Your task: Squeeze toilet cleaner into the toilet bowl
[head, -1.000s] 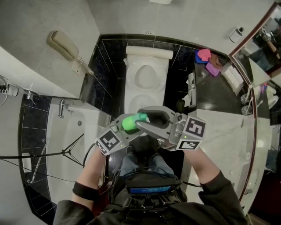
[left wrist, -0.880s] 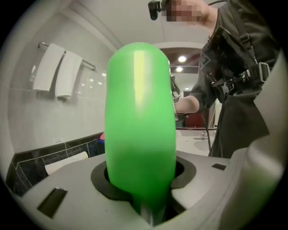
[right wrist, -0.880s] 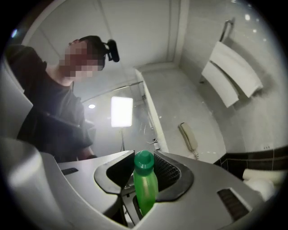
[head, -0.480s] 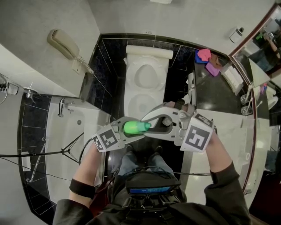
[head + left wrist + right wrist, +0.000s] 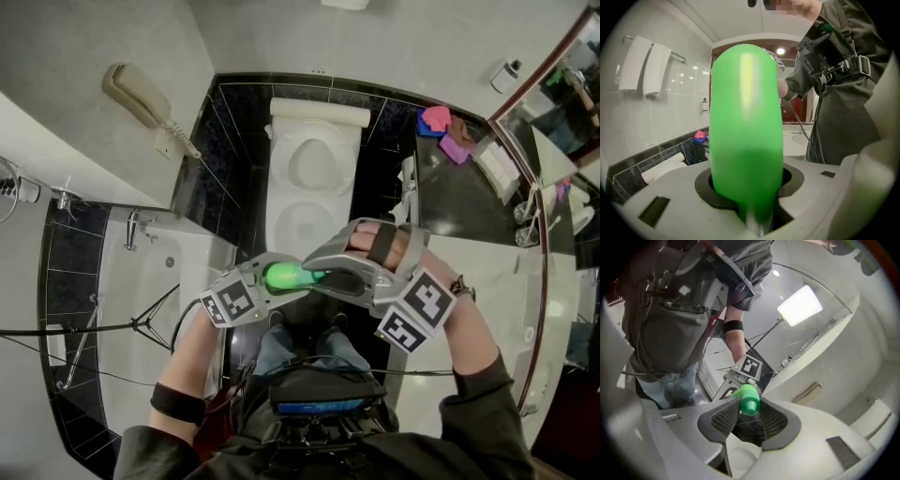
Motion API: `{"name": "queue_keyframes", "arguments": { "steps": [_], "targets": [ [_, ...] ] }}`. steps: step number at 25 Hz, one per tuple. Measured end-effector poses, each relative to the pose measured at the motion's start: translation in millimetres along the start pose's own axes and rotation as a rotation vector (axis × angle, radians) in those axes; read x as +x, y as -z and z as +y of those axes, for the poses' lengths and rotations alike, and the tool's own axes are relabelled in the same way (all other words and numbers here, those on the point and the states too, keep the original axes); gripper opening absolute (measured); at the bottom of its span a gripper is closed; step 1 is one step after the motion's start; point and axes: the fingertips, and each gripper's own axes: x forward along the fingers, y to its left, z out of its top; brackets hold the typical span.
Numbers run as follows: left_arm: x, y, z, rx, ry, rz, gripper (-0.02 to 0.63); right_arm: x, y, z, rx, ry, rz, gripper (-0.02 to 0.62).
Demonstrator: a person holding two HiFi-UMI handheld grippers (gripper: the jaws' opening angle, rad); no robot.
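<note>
Just before the front edge of the toilet, nearest to the person, the left claw is clenched on the body of the green toilet cleaner bottle. The bottle lies almost level, and its cap points toward the right claw, which is a little more to the right side of the toilet. This claw grasps the cap between its two ribbed pads, near their tips. Both claws are on the near side of the toilet, short of its bowl. To the left of the toilet is a white bathtub, and higher on the wall hangs a telephone. To the right of the toilet, farther back, pink and purple cloths lie on the dark bench.
</note>
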Motion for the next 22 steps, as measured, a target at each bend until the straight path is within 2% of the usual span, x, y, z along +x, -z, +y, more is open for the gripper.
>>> {"name": "queue_keyframes", "arguments": {
  "steps": [2, 4, 8, 9, 12, 14, 17, 19, 22],
  "targets": [
    [-1.8, -1.3, 3.9, -0.001, -0.023, -0.008, 0.186, -1.4, 0.3, -6.5, 0.059, 0.043, -0.021, 0.183],
    [-4.1, -3.7, 8.7, -0.001, -0.055, -0.019, 0.186, -4.3, 2.1, -12.7, 0.156, 0.088, -0.055, 0.186],
    [-10.9, -13.1, 19.4, -0.014, -0.138, -0.059, 0.186, -20.7, 2.9, -33.7, 0.446, 0.205, -0.23, 0.186],
    [-12.4, -15.6, 22.8, -0.024, -0.167, -0.065, 0.186, -27.0, 4.8, -41.2, 0.54, 0.236, -0.278, 0.186],
    [-16.0, -16.7, 36.4, -0.018, -0.264, -0.067, 0.186, -37.8, 19.9, -55.3, 0.938, 0.331, -0.446, 0.187],
    [-17.4, -16.0, 44.9, -0.038, -0.324, -0.068, 0.186, -36.8, 33.0, -59.7, 1.168, 0.393, -0.57, 0.2],
    [-16.9, -11.2, 55.6, -0.034, -0.39, -0.056, 0.186, -23.3, 47.1, -60.1, 1.506, 0.425, -0.733, 0.224],
    [-15.6, -9.4, 63.9, -0.046, -0.452, -0.05, 0.186, -12.6, 53.2, -57.9, 1.675, 0.435, -0.792, 0.224],
    [-15.5, -7.0, 77.5, -0.071, -0.56, -0.037, 0.186, 0.1, 58.8, -54.9, 1.822, 0.456, -0.841, 0.224]
  ]
}}
